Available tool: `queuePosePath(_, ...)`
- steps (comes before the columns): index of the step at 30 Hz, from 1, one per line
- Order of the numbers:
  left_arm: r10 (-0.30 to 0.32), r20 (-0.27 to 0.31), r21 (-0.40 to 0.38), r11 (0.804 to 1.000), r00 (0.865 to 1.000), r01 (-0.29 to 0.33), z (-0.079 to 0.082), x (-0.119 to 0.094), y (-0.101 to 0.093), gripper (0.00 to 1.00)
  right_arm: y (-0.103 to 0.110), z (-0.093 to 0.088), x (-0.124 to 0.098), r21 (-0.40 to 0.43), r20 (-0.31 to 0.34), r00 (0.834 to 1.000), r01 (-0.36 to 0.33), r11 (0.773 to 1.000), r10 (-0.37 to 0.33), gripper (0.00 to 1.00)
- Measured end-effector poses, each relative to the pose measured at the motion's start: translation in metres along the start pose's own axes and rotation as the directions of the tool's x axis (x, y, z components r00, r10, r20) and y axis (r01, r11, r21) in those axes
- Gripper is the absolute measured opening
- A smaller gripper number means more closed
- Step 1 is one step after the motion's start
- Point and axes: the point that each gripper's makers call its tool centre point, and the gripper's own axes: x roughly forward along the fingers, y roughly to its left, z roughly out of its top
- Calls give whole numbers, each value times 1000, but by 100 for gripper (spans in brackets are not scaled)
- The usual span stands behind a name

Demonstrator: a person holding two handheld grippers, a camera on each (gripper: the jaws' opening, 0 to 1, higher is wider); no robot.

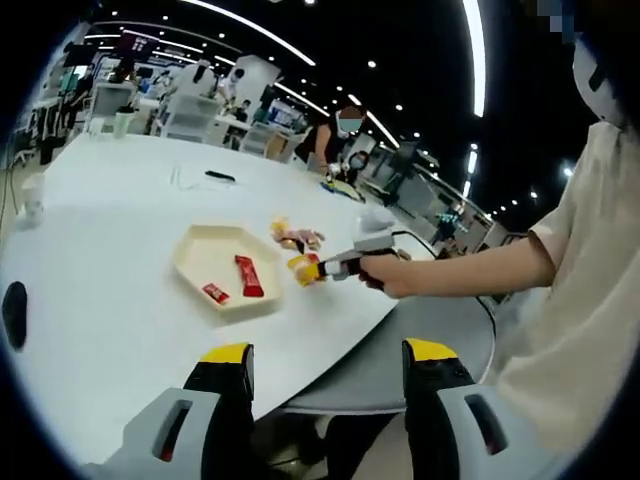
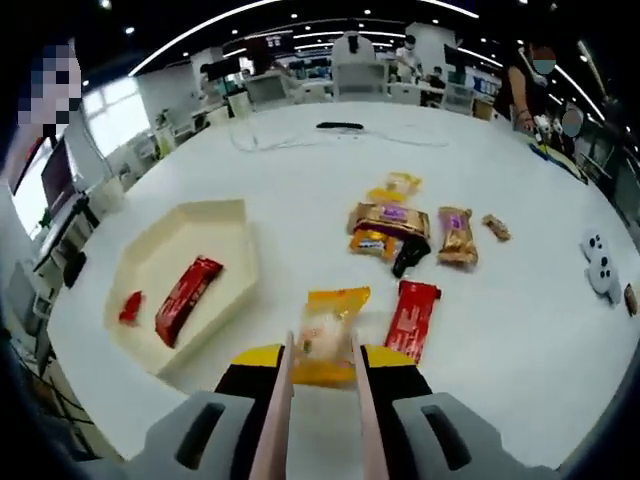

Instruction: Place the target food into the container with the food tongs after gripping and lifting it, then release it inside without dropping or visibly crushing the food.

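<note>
A cream hexagonal tray (image 2: pixel 228 212) sits on the white table (image 2: pixel 300 170) and holds a long red packet (image 2: pixel 187 295) and a small red one (image 2: pixel 130 307). My right gripper (image 2: pixel 324 358) is shut on pink food tongs (image 2: pixel 279 410), whose two arms straddle a yellow snack packet (image 2: pixel 325 335) just right of the tray. I cannot tell whether the packet is lifted. In the left gripper view the right gripper (image 1: pixel 335 266) is held by a hand over that yellow packet (image 1: pixel 301 268), beside the tray (image 1: pixel 200 245). My left gripper (image 1: pixel 328 352) stands open off the table's near edge.
A red packet (image 2: pixel 412 318) lies right of the yellow one. Further off lie brown packets (image 2: pixel 390 222), a yellow packet (image 2: pixel 395 187) and a black one (image 2: pixel 408 255). A white device (image 2: pixel 598 258) is at the right edge. People sit at the far side (image 1: pixel 345 125).
</note>
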Motion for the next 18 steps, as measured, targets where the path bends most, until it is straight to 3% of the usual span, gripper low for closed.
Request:
queuePosePath(3, 2, 5, -3, 1000, 1000, -2, 1, 1, 0, 60, -2, 1, -2, -36, 2, 1000, 13, 999, -13, 25)
queuePosePath(11, 4, 14, -16, 1000, 1000, -4, 0, 0, 2, 60, -4, 5, -9, -17, 6, 1000, -15, 1000, 16, 23)
queuePosePath(18, -11, 23, -5, 1000, 1000, 11, 5, 2, 1, 60, -9, 26, -26, 17, 65, 998, -13, 1000, 12, 24)
